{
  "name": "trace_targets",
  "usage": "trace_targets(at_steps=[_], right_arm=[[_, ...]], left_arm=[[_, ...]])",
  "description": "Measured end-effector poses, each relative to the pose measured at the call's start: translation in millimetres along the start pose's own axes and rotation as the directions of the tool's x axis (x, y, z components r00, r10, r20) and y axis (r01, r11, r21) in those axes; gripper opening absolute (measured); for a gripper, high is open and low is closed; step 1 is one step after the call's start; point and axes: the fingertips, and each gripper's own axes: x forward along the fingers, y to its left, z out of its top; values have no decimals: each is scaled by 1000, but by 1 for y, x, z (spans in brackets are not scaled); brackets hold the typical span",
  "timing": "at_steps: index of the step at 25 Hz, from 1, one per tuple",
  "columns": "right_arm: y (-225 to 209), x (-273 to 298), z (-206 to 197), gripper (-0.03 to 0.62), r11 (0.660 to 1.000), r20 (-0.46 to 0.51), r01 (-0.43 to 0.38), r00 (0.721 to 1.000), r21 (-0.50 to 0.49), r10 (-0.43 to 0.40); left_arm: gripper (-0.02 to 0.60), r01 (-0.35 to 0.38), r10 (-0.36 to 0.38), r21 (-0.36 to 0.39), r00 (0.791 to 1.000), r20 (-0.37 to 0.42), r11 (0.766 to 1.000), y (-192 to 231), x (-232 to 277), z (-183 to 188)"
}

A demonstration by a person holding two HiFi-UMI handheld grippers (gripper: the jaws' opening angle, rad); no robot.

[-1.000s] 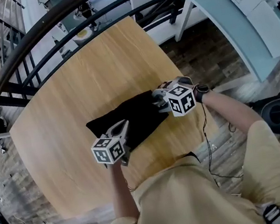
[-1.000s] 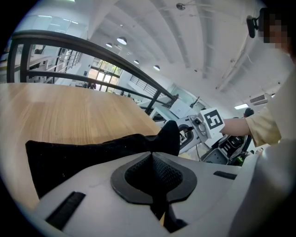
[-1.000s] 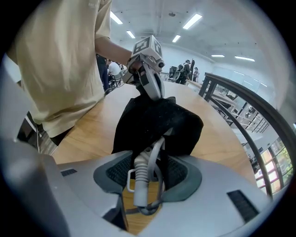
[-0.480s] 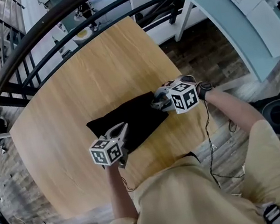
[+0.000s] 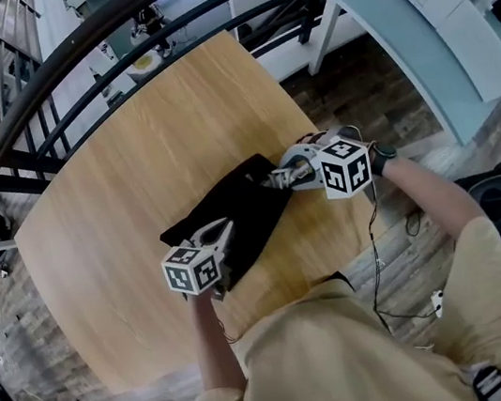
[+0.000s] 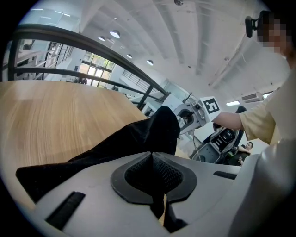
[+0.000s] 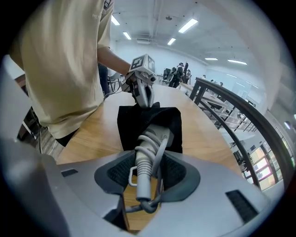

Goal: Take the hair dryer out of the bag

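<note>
A black cloth bag (image 5: 238, 208) lies on the round wooden table (image 5: 126, 139). My left gripper (image 5: 221, 244) is shut on the bag's near end; in the left gripper view the black cloth (image 6: 138, 139) is pinched at the left gripper's (image 6: 155, 176) closed pads. My right gripper (image 5: 283, 178) is at the bag's open far end. Its jaws are closing on the pale grey hair dryer (image 7: 149, 150), whose ribbed handle and looped cord stick out of the bag's mouth (image 7: 127, 125) between the pads. The dryer's body is hidden inside the bag.
The table's edge runs just right of my right gripper, with wood floor (image 5: 378, 107) beyond it. A pale bench with white papers (image 5: 447, 9) stands at the upper right. A dark curved railing (image 5: 65, 59) runs behind the table.
My right gripper has moved right and up with the dryer's handle, lifting and stretching the bag's far end. The left gripper has stayed on the near end.
</note>
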Motion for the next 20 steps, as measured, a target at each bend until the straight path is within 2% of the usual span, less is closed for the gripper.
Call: trace_targets(at_steps=[4,7,10,13,15,17,20], right_arm=[[-1,-16,-10,153,1000,-23,-20,1000,-3,20],[-3,-34,-12,152,1000,-13,2,1000,25,-2],[-6,-60,-8,150,995,28,63,997,82,-66],[-13,-92,-7,150,978,47,157,985,139,-165],[-18,-113,-10,150,951,50,236,967,199,-251],[-21,-128,-19,150,902,30,338,933,268,-359],[-18,-131,-36,150,779,-25,491,852,389,-524]], left_arm=[[18,5,-3,38,998,-55,999,1,-7,-12],[18,-25,25,18,999,-42,1000,12,-20,-15],[18,-51,52,6,998,-27,999,19,-26,-15],[18,-65,65,6,998,-25,998,24,-29,-15],[18,-69,69,5,997,-22,998,27,-31,-14],[18,-67,67,10,997,-23,998,29,-31,-13],[18,-65,65,24,997,-31,998,32,-32,-14]])
